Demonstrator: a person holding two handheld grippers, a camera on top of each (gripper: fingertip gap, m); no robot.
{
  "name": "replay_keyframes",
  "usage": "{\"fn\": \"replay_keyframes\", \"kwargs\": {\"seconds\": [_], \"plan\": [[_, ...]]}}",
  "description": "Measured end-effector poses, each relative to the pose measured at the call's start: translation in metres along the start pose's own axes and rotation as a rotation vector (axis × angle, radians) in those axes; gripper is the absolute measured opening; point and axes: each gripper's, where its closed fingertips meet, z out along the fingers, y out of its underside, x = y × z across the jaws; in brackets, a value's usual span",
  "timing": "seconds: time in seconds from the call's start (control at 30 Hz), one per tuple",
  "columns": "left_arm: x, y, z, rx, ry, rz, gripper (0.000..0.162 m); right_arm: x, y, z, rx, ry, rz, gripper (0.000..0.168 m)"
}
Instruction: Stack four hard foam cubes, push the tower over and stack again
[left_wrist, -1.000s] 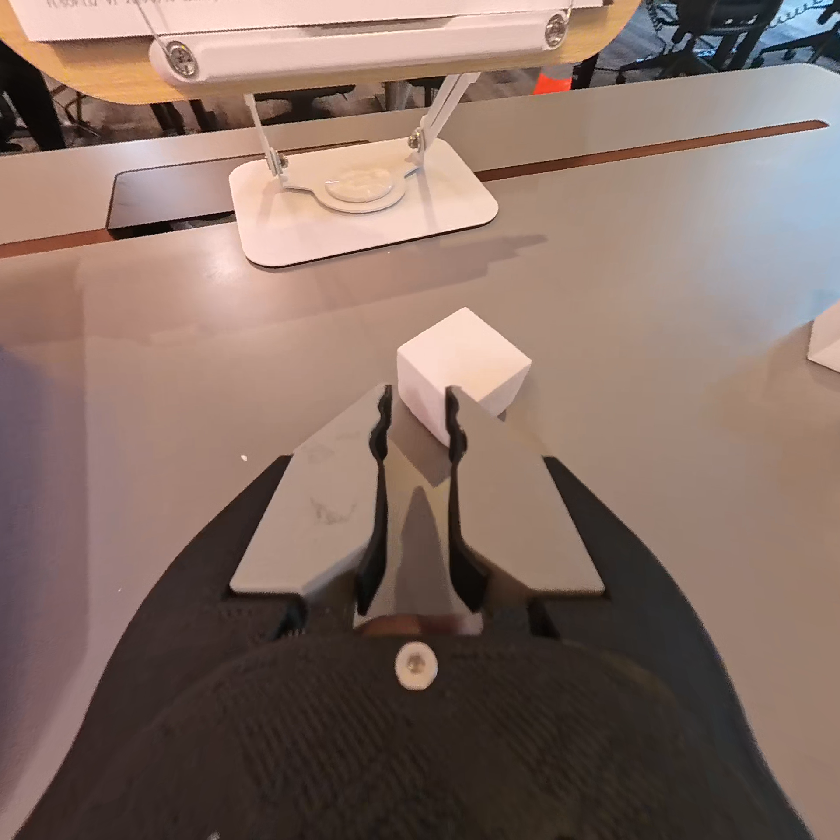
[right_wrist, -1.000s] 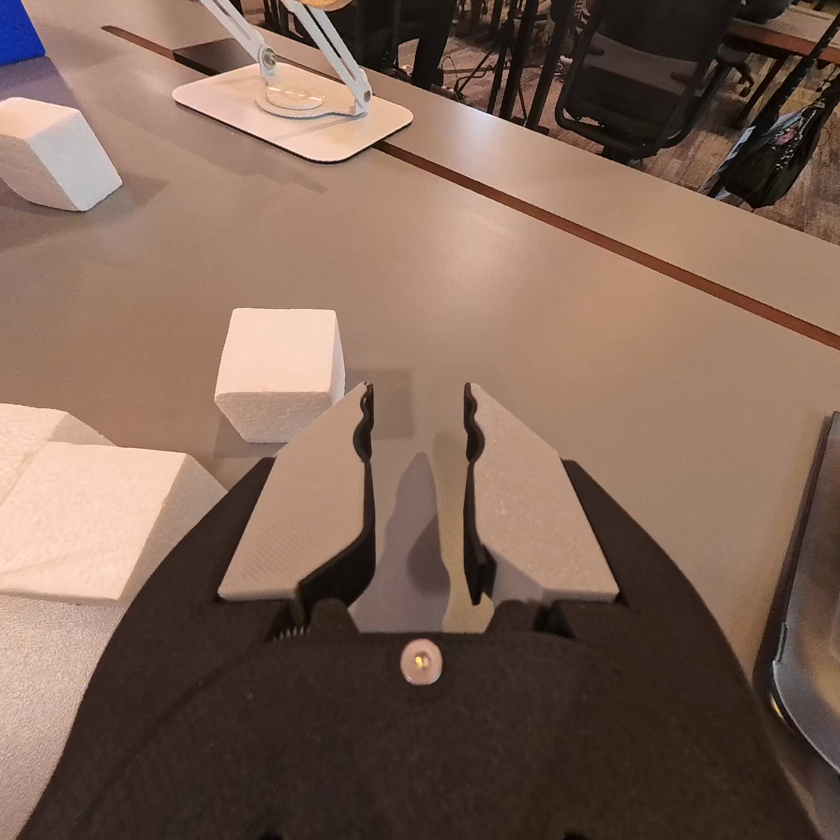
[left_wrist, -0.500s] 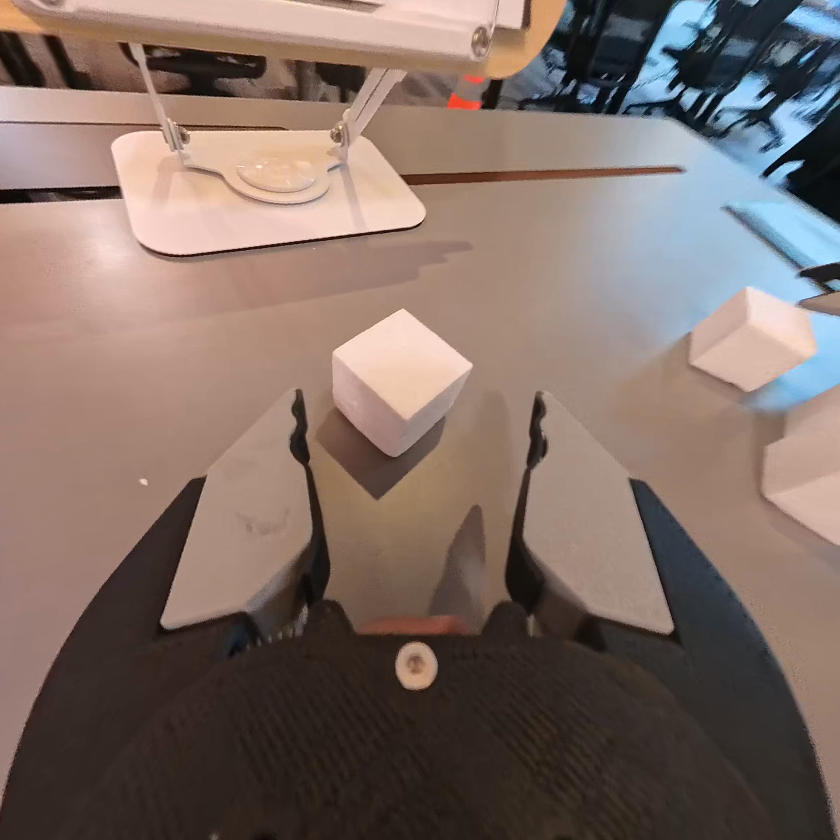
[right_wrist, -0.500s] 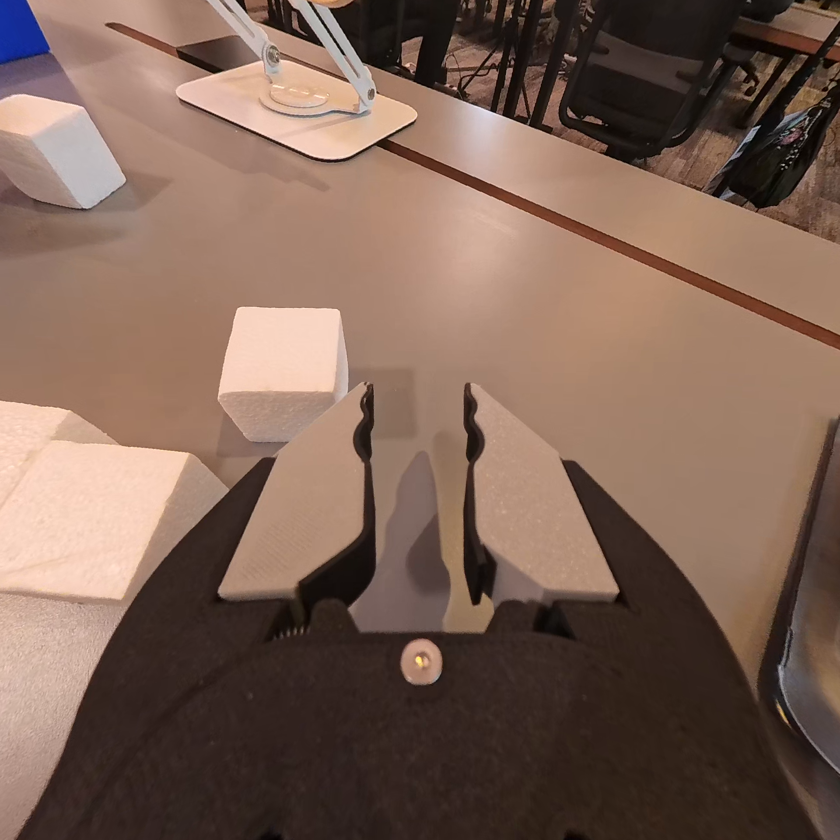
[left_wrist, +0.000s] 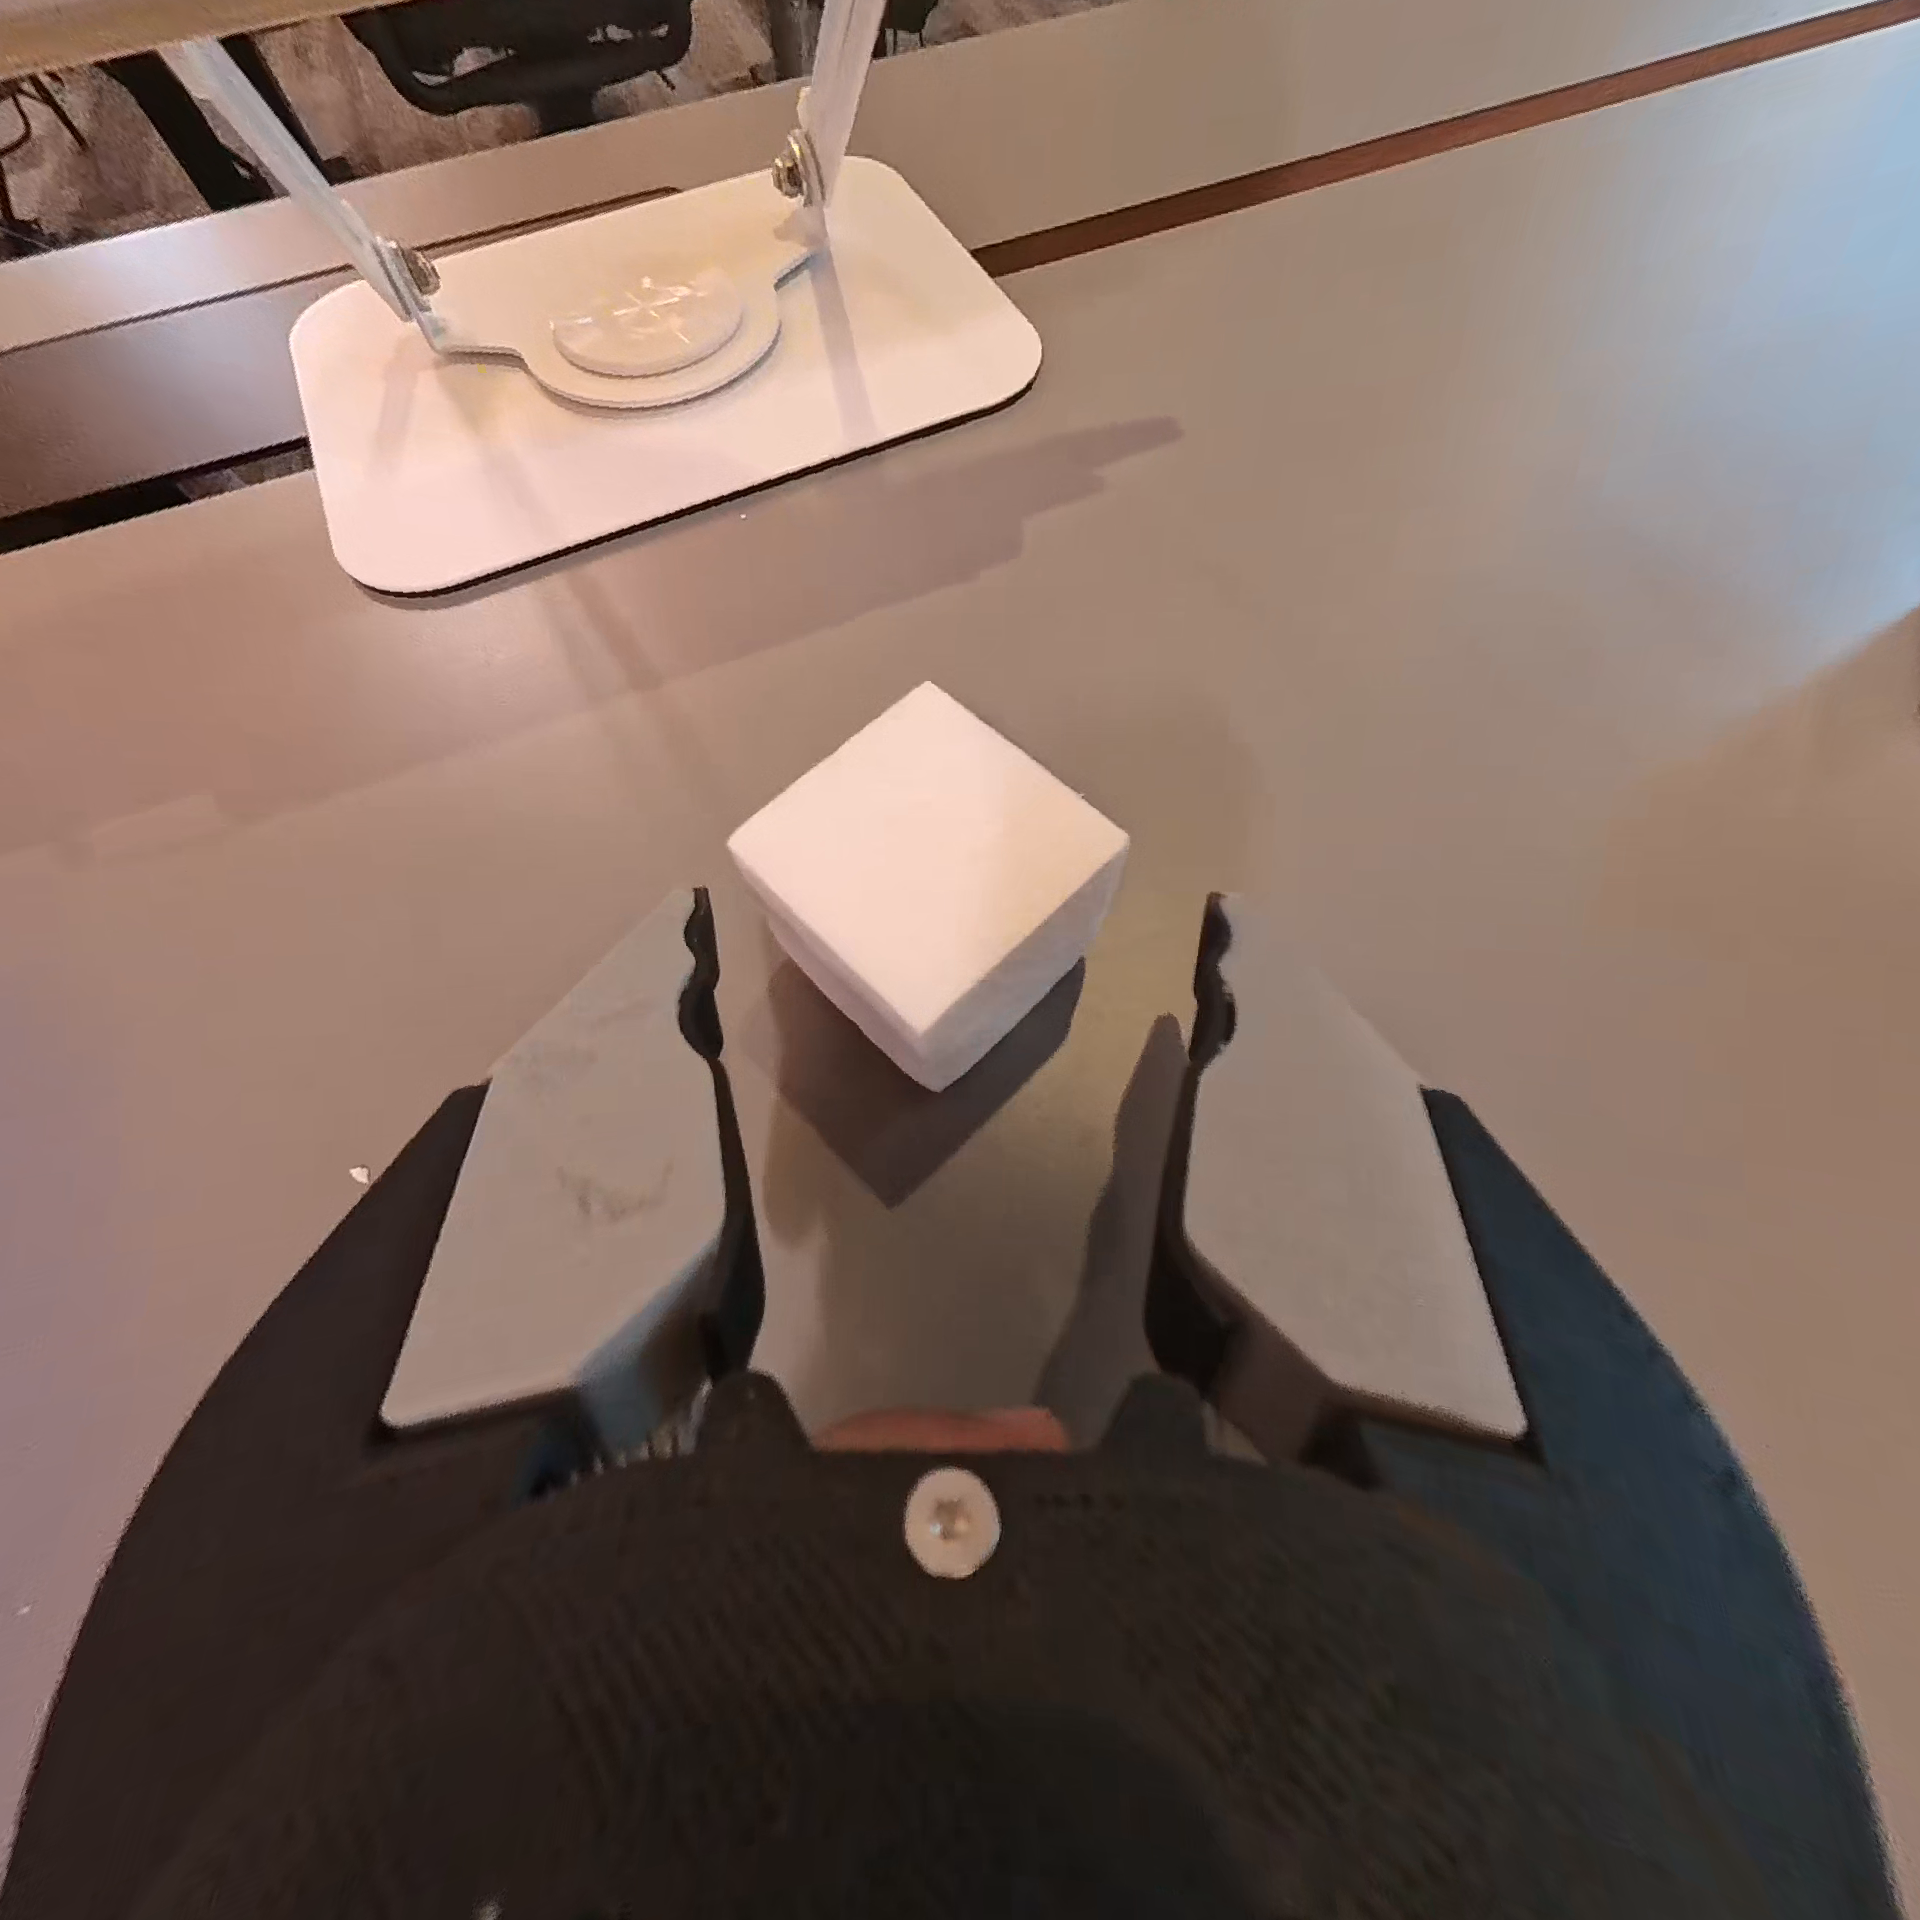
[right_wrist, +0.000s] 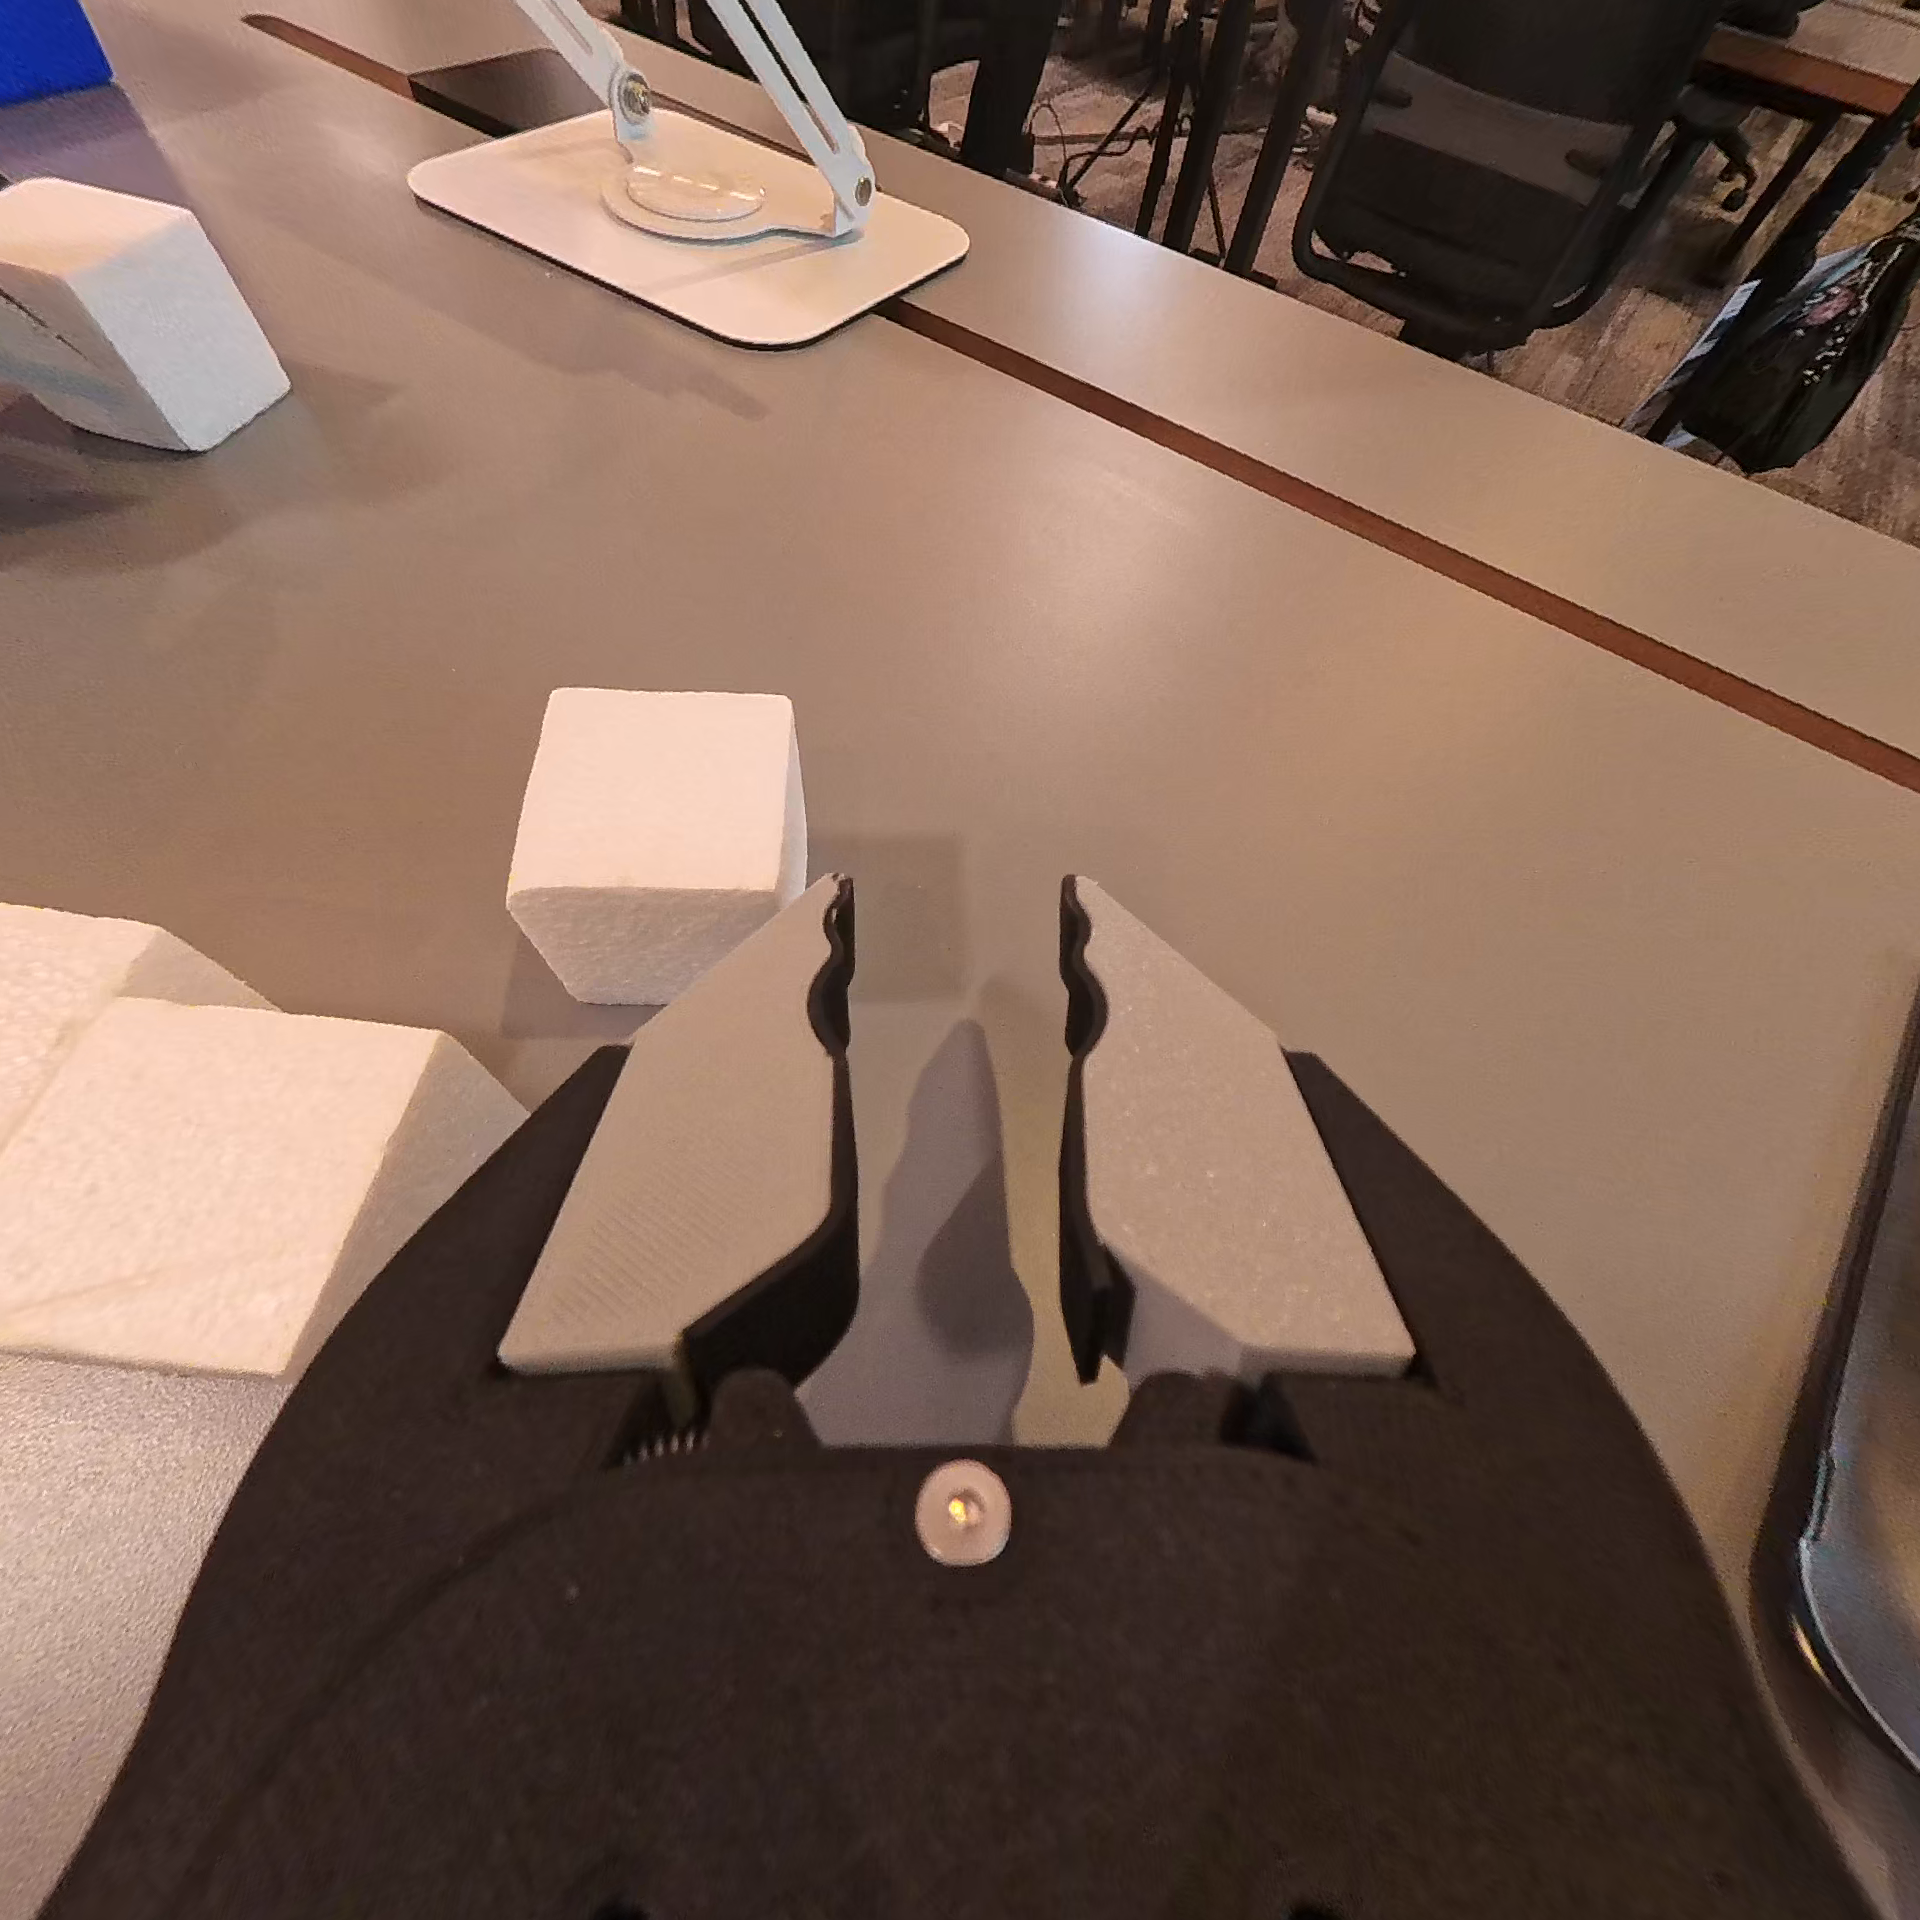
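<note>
In the left wrist view a white foam cube (left_wrist: 925, 883) lies on the grey table (left_wrist: 1455, 727), one corner turned toward me. My left gripper (left_wrist: 958, 909) is open wide, and the cube's near half sits between its fingertips without touching them. In the right wrist view my right gripper (right_wrist: 956, 894) is open a narrow gap and empty, low over the table. A second cube (right_wrist: 665, 821) lies just left of its left fingertip. Two more cubes (right_wrist: 187, 1174) (right_wrist: 52, 966) lie side by side at the near left. The cube by my left gripper shows far left (right_wrist: 125, 312).
A white stand base (left_wrist: 665, 364) with two thin arms stands at the back of the table, also in the right wrist view (right_wrist: 686, 208). A dark flat object's edge (right_wrist: 1870, 1455) lies at the right. A brown seam (right_wrist: 1351, 499) crosses the table. Office chairs stand beyond.
My left gripper opened from nearly shut to wide and moved forward, so the cube now sits between its fingertips. My right gripper and the cubes near it have hardly moved.
</note>
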Motion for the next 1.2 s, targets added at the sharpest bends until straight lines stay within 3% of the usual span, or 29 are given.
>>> {"fn": "replay_keyframes", "kwargs": {"seconds": [0.17,0.27,0.47,0.57,0.67,0.77,0.83,0.9,1.07,1.13,1.2], "plan": [[-0.002,0.005,0.008,-0.054,-0.001,-0.006,0.086,-0.001,0.000,0.000,-0.001,0.003,-0.003,0.037],[-0.001,0.008,0.009,-0.072,-0.006,0.014,0.070,0.000,0.000,0.000,0.001,0.002,0.005,0.037],[-0.015,-0.005,-0.010,0.003,-0.073,0.020,0.069,0.001,0.000,-0.001,0.003,0.002,0.003,0.037],[-0.040,-0.040,-0.050,0.202,-0.181,-0.010,0.069,0.001,-0.001,-0.001,0.006,-0.001,0.006,0.037],[-0.082,-0.074,-0.123,0.489,-0.356,-0.080,0.070,0.000,0.000,-0.001,0.005,-0.003,0.005,0.037],[-0.126,-0.077,-0.192,0.664,-0.489,-0.196,0.070,-0.001,0.000,0.000,0.002,-0.003,0.001,0.037],[-0.158,-0.069,-0.224,0.697,-0.547,-0.273,0.070,-0.001,0.000,0.001,-0.001,-0.006,0.003,0.037],[-0.189,-0.056,-0.235,0.644,-0.566,-0.329,0.069,-0.001,0.000,0.001,-0.002,-0.008,0.003,0.037],[-0.258,0.007,-0.197,0.246,-0.536,-0.427,0.073,-0.002,0.000,0.001,-0.004,-0.007,-0.006,0.037],[-0.263,0.016,-0.192,0.208,-0.481,-0.465,0.088,-0.002,0.000,0.001,-0.003,-0.005,-0.008,0.037],[-0.259,0.006,-0.202,0.258,-0.474,-0.436,0.088,-0.002,0.000,0.001,-0.003,-0.006,-0.005,0.037]]}}
